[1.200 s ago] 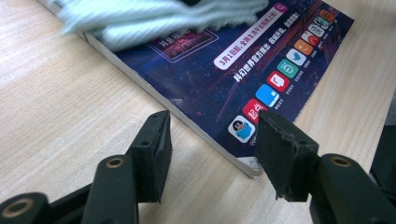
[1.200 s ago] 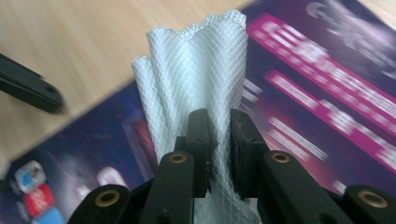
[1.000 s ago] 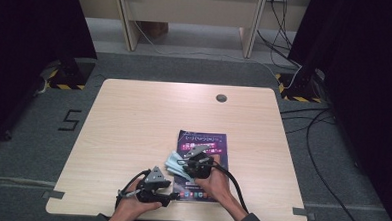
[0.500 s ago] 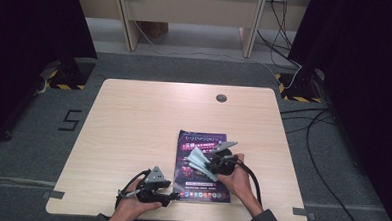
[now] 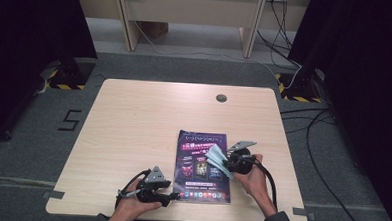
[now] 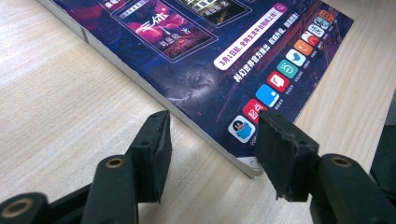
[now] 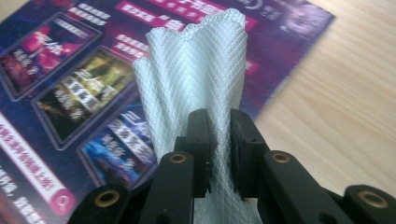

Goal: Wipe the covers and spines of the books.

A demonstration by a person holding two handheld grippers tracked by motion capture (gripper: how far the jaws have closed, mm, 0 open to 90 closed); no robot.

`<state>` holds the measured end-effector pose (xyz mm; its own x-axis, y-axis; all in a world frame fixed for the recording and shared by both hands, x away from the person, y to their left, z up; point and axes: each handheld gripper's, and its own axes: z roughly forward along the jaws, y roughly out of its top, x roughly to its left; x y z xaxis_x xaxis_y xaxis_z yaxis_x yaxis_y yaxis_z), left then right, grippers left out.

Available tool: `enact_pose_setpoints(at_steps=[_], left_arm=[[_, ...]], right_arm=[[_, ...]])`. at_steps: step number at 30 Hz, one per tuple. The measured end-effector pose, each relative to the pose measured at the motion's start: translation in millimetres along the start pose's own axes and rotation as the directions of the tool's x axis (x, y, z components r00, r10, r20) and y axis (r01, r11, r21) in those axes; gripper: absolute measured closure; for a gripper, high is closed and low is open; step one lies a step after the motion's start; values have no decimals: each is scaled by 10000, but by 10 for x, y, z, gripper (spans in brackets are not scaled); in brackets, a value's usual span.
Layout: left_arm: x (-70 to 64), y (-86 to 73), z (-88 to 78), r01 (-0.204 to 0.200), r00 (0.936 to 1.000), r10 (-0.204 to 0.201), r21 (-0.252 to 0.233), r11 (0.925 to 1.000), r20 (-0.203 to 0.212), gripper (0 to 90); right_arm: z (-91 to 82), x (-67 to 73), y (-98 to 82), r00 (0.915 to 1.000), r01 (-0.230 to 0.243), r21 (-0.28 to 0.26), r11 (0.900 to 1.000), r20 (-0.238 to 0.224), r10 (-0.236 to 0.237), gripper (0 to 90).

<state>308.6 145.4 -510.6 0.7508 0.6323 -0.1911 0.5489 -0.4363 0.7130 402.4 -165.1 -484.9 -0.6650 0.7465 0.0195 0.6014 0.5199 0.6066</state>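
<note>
A purple magazine lies flat on the wooden table, right of centre near the front. My right gripper hovers over the magazine's right edge, shut on a pale, quilted cloth that fans out past its jaws above the cover; from above the cloth is a light bundle. My left gripper rests by the magazine's front left corner, its jaws open. In the left gripper view its two pads straddle that corner with nothing between them.
A round cable hole sits near the table's far edge. Cables trail from both grippers toward the front edge. Dark curtains and floor cables surround the table. The left and far parts of the tabletop are bare wood.
My right gripper has carried the cloth rightward across the magazine, from its left part to its right edge. The left gripper has stayed put.
</note>
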Motion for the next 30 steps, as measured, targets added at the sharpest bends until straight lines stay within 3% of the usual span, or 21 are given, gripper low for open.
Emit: enact_pose_setpoints(at_steps=[5, 7, 15, 24, 30], left_arm=[[0, 0, 0, 7, 10000, -7, 7, 10000, 7, 447], [-1, 0, -1, 14, 10000, -14, 6, 10000, -4, 447], [-4, -8, -6, 101, 9999, -101, -26, 9999, -66, 439], [-16, -46, -50, 279, 9994, -279, -3, 9996, -184, 407], [-19, -52, -52, 262, 9994, -262, -26, 9997, -212, 406]], right_arm=[[81, 198, 72, 9980, 339, -72, 9994, -529, -343, 799], [133, 342, 130, 9956, 559, -54, 9984, -754, -562, 799], [299, 819, 307, 9776, 1563, -181, 9875, -1400, -1573, 799], [332, 1042, 326, 9596, 1999, -296, 9794, -1960, -2018, 798], [292, 964, 281, 9635, 1761, -219, 9841, -2010, -1769, 795]])
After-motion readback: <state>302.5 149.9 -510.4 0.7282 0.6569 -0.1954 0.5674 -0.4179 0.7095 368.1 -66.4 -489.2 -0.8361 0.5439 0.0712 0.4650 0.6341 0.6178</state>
